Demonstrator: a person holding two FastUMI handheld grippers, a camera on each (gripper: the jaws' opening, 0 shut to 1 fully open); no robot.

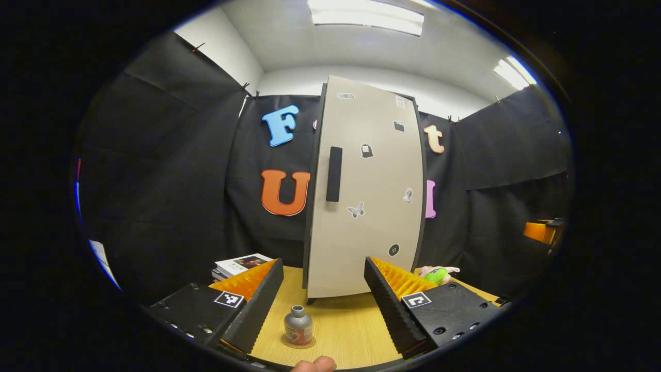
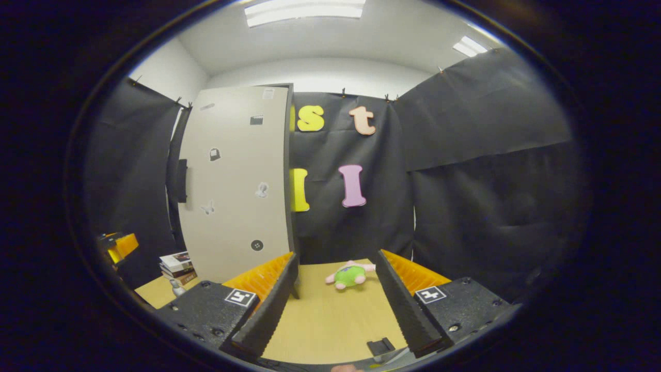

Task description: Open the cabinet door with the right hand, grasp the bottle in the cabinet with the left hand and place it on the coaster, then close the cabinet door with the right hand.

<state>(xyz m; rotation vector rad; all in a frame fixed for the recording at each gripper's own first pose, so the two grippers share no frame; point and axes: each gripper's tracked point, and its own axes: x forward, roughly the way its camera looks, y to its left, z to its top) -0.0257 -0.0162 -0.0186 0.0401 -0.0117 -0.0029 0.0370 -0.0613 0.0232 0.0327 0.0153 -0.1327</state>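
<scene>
A tall beige cabinet with a black handle stands on the wooden table, its door shut; it also appears in the right gripper view as the cabinet at the left. A small grey bottle with a red label stands upright on a round coaster on the table, between the fingers of my open left gripper and closer to the left one, touched by neither. My right gripper is open over bare table, nothing between its fingers.
A stack of books lies left of the cabinet. A green and pink plush toy lies on the table to the cabinet's right. A small black clip sits near the table's front edge. A fingertip shows at the bottom.
</scene>
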